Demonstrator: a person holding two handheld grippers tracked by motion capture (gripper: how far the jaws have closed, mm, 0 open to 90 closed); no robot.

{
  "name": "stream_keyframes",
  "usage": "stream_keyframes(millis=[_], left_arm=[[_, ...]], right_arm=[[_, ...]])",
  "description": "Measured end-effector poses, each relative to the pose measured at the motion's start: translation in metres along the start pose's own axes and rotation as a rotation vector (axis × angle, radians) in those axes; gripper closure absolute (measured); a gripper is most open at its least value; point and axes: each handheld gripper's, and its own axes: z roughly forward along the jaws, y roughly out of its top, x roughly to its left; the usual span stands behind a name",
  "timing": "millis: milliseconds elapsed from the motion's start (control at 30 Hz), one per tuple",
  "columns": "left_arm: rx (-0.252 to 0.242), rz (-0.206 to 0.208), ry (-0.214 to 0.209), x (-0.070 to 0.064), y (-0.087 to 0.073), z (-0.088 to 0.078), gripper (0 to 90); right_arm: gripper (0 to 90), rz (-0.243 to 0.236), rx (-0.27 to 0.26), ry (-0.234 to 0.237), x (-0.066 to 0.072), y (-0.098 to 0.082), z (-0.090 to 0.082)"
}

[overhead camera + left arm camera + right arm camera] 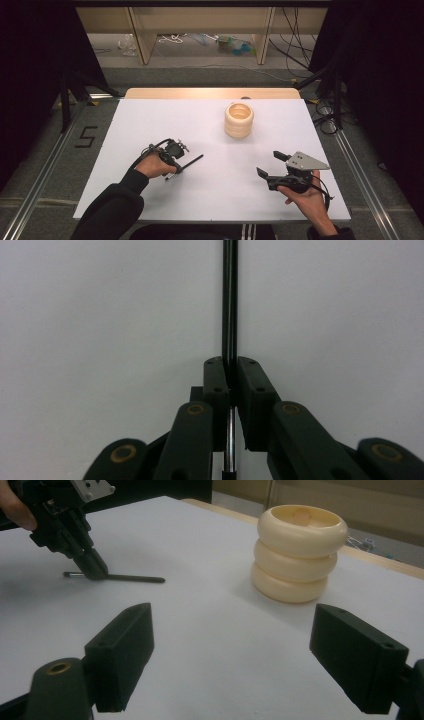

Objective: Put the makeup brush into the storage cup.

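Note:
A stack of three cream rings (239,120) stands upright at the back centre of the white table (150,125). My left gripper (175,169) is at the front left, shut on a thin black rod (192,161) that lies low over the table and points toward the right. In the left gripper view the jaws (229,375) pinch the rod (229,300) near one end. My right gripper (268,163) is at the front right, open and holding nothing. Its view (240,650) looks at the rings (299,552), the left gripper (75,535) and the rod (130,578).
A wooden strip (210,93) borders the table's far edge. Beyond it stand wooden shelf legs (142,35) with clutter and cables on the floor. A "5" mark (86,136) is on the floor at the left, and metal rails run along both sides.

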Motion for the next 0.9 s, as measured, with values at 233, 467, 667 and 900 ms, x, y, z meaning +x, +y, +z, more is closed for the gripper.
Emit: stream_keyframes(millis=[233, 467, 667, 900], left_arm=[[0.016, 0.055, 0.014, -0.001, 0.001, -0.001, 83.6], [-0.003, 0.057, 0.002, 0.0, 0.001, -0.002, 83.7], [-0.031, 0.073, -0.003, -0.001, 0.002, -0.009, 83.7], [-0.053, 0.092, -0.03, -0.007, 0.005, -0.012, 83.7]], right_arm=[[19.0, -0.004, 0.004, 0.006, 0.0, 0.0, 0.001], [19.6, -0.008, 0.024, 0.01, 0.002, 0.001, -0.001], [20.0, -0.013, 0.007, 0.013, 0.002, 0.001, 0.001], [20.1, -0.016, 0.012, 0.023, 0.004, 0.001, 0.001]])
